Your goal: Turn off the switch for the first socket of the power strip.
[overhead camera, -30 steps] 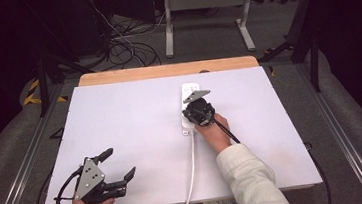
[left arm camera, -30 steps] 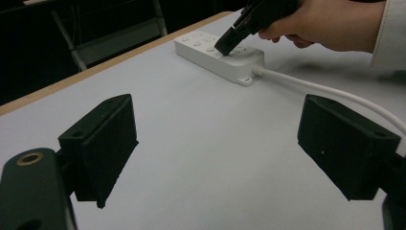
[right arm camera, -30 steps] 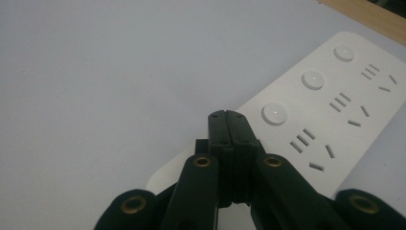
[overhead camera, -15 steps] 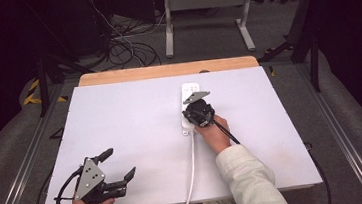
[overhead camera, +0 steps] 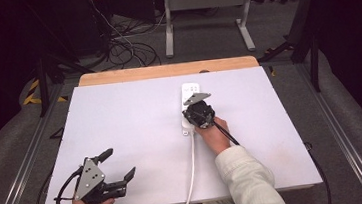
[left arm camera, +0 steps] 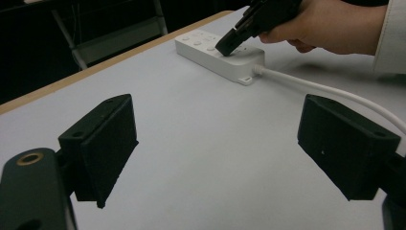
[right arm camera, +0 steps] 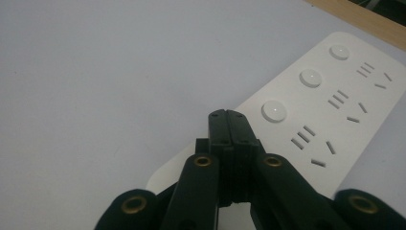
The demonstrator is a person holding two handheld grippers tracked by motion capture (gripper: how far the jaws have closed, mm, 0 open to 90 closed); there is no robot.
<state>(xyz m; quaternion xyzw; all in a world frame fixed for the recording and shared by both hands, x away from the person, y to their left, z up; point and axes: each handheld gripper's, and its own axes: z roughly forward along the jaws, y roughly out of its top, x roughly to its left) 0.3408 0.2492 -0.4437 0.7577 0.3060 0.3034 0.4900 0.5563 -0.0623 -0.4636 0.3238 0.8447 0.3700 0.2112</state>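
Now — switch press on the power strip

Right gripper [right arm camera: 232, 125], clenched empty, pokes the power strip [overhead camera: 190, 110]; left gripper [left arm camera: 215, 153], released, idles — outcome unclear.

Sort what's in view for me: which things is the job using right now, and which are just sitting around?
In play:
- white power strip with its round buttons
- right gripper, jaws shut, tip down on the strip
- strip's white cable

Idle or background:
- left gripper, open, holding nothing
- white table
- floor cables and metal stand beyond the table
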